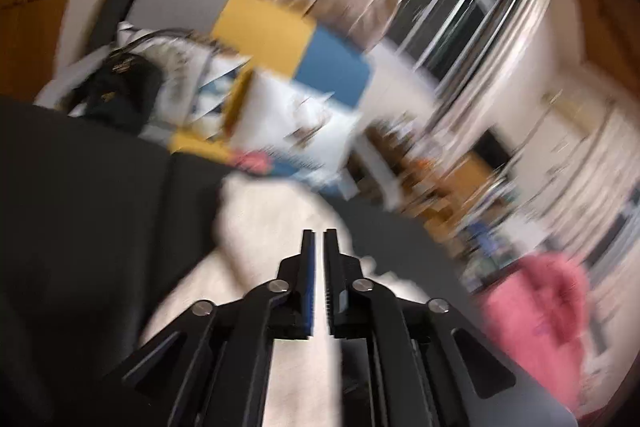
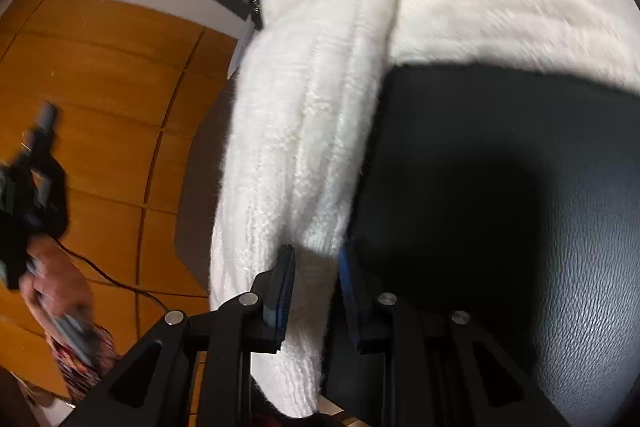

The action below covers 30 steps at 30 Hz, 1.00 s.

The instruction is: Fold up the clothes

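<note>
R tongs (image 2: pixel 316 267) clamp fuzzy ribbed white sweater (image 2: pixel 304 131) sleeve; L tongs (image 1: pixel 319 239) empty (narrow gap).

Black sofa (image 2: pixel 520 187), wood floor (image 2: pixel 100 67), window (image 1: pixel 460 7), blurred clutter.

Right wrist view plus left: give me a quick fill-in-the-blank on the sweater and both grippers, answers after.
1. The right gripper has the sleeve of the ____ knit sweater between its fingers.
2. The sweater lies on a ____ leather surface.
3. In the left wrist view, the left gripper holds ____ between its fingers.
4. To the right of the left gripper lies a ____ garment.

Missing words: white; black; nothing; pink
</note>
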Motion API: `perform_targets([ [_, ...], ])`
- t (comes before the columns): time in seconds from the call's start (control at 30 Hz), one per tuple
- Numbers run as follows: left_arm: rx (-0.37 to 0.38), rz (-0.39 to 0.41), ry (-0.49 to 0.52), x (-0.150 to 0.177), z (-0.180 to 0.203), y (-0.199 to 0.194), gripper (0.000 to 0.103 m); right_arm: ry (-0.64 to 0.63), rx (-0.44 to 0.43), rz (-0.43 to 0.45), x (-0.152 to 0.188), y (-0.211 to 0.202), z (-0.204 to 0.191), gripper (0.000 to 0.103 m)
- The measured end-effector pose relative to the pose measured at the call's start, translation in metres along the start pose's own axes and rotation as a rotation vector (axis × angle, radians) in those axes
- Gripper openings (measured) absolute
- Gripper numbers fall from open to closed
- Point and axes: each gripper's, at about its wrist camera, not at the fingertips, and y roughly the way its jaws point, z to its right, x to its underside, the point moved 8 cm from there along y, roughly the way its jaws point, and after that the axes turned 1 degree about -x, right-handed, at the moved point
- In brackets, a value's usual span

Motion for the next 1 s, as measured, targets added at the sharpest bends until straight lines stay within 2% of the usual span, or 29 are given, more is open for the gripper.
perform_targets([
  [0.07, -0.077, -0.063, 0.003, 0.027, -0.017, 0.016, 0.035, 0.005, 0.009, 0.001, 0.002, -0.003, 0.004, 0.024],
  [0.2, -0.173, -0.153, -0.044, 0.078, -0.055, 0.036, 0.036, -0.035, -0.02, 0.009, 0.011, -0.012, -0.002, 0.024],
  [0.23, -0.209, -0.157, -0.047, 0.086, -0.065, 0.037, 0.038, -0.05, -0.031, 0.016, 0.013, -0.015, -0.005, 0.024],
  [0.3, -0.295, -0.142, -0.039, 0.094, -0.083, 0.035, 0.051, -0.056, -0.059, 0.014, 0.018, -0.016, -0.008, 0.028],
  [0.4, -0.392, -0.121, -0.046, 0.103, -0.108, 0.03, 0.055, -0.049, -0.08, -0.03, 0.023, -0.006, -0.01, 0.03],
  [0.47, -0.397, -0.109, -0.067, 0.107, -0.12, 0.026, 0.059, -0.065, -0.081, -0.039, 0.022, 0.0, -0.013, 0.031],
  [0.53, -0.392, -0.109, -0.072, 0.113, -0.125, 0.027, 0.07, -0.077, -0.094, -0.032, 0.021, 0.001, -0.018, 0.034],
  [0.57, -0.388, -0.116, -0.059, 0.117, -0.125, 0.03, 0.074, -0.081, -0.079, -0.033, 0.018, 0.008, -0.021, 0.036],
  [0.63, -0.379, -0.131, -0.034, 0.126, -0.123, 0.036, 0.074, -0.088, -0.033, -0.039, 0.01, 0.027, -0.029, 0.037],
  [0.7, -0.371, -0.145, -0.008, 0.135, -0.121, 0.041, 0.081, -0.08, 0.013, -0.036, 0.005, 0.04, -0.03, 0.037],
  [0.77, -0.422, -0.131, 0.067, 0.141, -0.116, 0.046, 0.083, -0.063, 0.004, -0.028, 0.003, 0.047, -0.033, 0.037],
  [0.8, -0.44, -0.114, 0.072, 0.142, -0.114, 0.046, 0.083, -0.055, -0.013, -0.029, 0.003, 0.049, -0.035, 0.037],
  [0.9, -0.466, -0.075, 0.016, 0.145, -0.114, 0.043, 0.084, -0.008, -0.046, -0.034, 0.002, 0.053, -0.033, 0.032],
  [1.0, -0.474, -0.086, 0.012, 0.147, -0.108, 0.042, 0.08, 0.046, -0.085, -0.032, 0.0, 0.054, -0.029, 0.018],
])
